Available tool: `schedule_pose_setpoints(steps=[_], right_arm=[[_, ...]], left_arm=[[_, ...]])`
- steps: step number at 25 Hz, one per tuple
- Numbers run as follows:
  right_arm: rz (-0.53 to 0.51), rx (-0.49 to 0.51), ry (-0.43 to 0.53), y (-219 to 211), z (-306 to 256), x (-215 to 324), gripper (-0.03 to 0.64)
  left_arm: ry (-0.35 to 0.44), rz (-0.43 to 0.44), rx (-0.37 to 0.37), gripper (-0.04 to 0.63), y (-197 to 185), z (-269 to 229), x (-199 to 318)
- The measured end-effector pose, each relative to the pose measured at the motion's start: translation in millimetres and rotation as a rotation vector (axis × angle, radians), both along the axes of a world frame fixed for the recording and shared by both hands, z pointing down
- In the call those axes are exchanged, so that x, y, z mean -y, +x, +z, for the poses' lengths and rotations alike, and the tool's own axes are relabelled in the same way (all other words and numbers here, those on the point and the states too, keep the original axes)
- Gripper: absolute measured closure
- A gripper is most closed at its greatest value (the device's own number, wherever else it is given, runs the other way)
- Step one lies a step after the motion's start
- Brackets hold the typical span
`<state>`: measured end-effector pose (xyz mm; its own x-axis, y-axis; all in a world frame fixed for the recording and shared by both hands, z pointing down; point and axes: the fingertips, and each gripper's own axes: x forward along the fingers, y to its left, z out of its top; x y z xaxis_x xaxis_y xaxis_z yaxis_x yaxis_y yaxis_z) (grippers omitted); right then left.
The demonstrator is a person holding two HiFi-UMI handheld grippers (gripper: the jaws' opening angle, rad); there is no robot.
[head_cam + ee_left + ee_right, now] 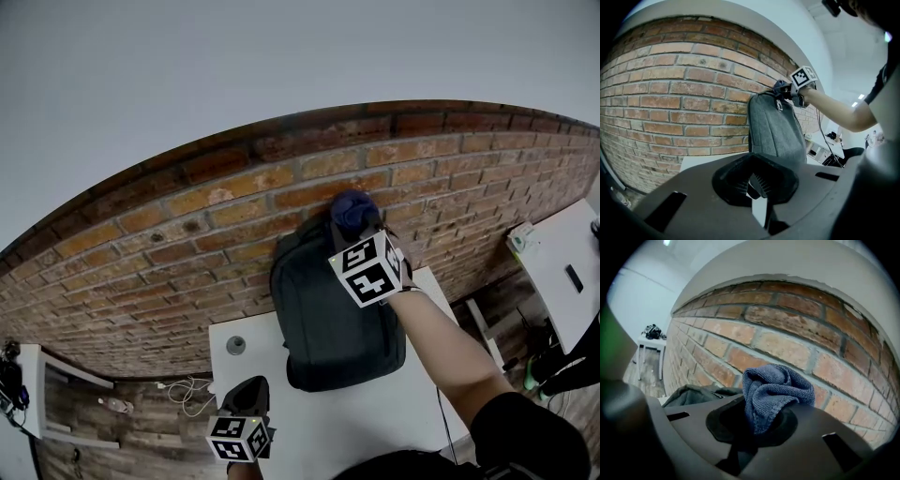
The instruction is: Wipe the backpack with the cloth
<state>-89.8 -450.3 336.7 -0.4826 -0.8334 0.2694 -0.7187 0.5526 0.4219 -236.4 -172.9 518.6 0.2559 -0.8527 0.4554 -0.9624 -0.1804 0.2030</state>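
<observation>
Cloth (776, 385) clamped in R gripper (761, 420), held at top of backpack (328, 309), upright on table (375, 422), L gripper (757, 180) closed, nothing gripped.

In the head view, the top of the dark grey fabric backpack (328, 309) is hidden behind the bunched blue terry cloth (353, 208) and the right gripper (366, 228), whose jaws sit out of sight behind its marker cube (370, 268). The small round grey object (235, 345) on the white table (375, 422) is too small to identify. In the right gripper view the cloth covers the jaw tips, and the gripper's body hides most of the backpack.
</observation>
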Motion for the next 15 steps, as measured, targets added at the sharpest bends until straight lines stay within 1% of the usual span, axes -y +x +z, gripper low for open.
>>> schedule_pose_setpoints(steps=[2,5,8,12,15], right_arm=[[-0.015,-0.028,0.027,-14,-1,-4,0.578],[-0.052,-0.020,0.023,-34,-1,-11,0.578],[-0.099,-0.009,-0.004,-54,1,-19,0.578],[-0.119,0.020,-0.042,-70,5,-25,0.578],[-0.153,0.041,-0.075,-83,7,-30,0.578]], left_arm=[[0.004,0.004,-0.002,0.601,2,0,1],[0.000,0.008,-0.002,0.601,2,1,-1],[-0.003,-0.003,0.000,0.601,-2,2,-2],[-0.005,-0.022,0.001,0.601,-8,2,-8],[-0.011,-0.035,0.004,0.601,-13,4,-13]])
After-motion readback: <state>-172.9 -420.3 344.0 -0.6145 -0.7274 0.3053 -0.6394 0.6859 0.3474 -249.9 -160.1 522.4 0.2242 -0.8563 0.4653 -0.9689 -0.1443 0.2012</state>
